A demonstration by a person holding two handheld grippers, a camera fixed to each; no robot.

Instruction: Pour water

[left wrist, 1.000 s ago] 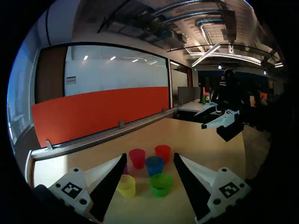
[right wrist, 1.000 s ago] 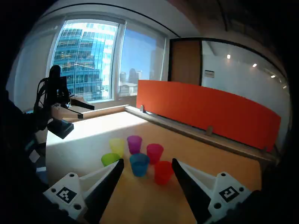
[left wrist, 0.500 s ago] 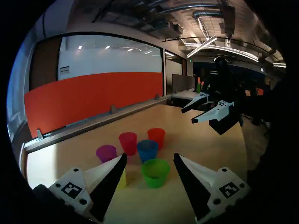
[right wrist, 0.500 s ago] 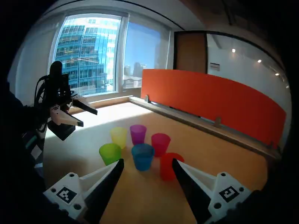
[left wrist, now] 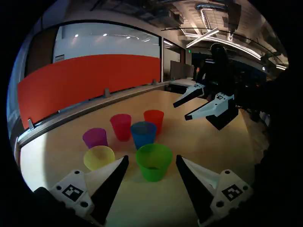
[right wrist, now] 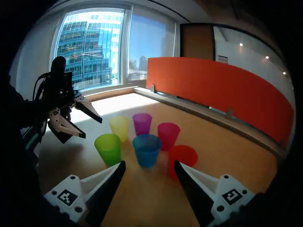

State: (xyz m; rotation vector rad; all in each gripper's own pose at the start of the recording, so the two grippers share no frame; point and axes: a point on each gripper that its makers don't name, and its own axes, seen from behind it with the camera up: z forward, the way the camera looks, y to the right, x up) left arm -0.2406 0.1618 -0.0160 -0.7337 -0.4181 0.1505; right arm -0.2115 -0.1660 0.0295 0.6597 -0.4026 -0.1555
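Several plastic cups stand clustered on a wooden table point(left wrist: 212, 151): green point(left wrist: 153, 162), yellow point(left wrist: 99, 158), purple point(left wrist: 95, 137), pink point(left wrist: 121, 126), blue point(left wrist: 143, 134) and red point(left wrist: 153, 119). My left gripper point(left wrist: 151, 158) is open, and the green cup stands just ahead of its gap. My right gripper point(right wrist: 149, 163) is open too, with the blue cup point(right wrist: 147, 150) just beyond its tips and the red cup point(right wrist: 181, 160) by its right finger. Each gripper faces the other across the cups: the right one point(left wrist: 180, 112) and the left one point(right wrist: 92, 129) both hover open above the table.
An orange partition panel point(left wrist: 87, 79) runs along the table's far edge. Large windows point(right wrist: 91, 49) stand behind the left gripper. A person in dark clothing point(left wrist: 221, 72) holds the grippers. Bare tabletop lies around the cups on all sides.
Both grippers have come lower and closer to the cups, which now look larger. The green cup now sits right before the left fingertips. No cup has moved.
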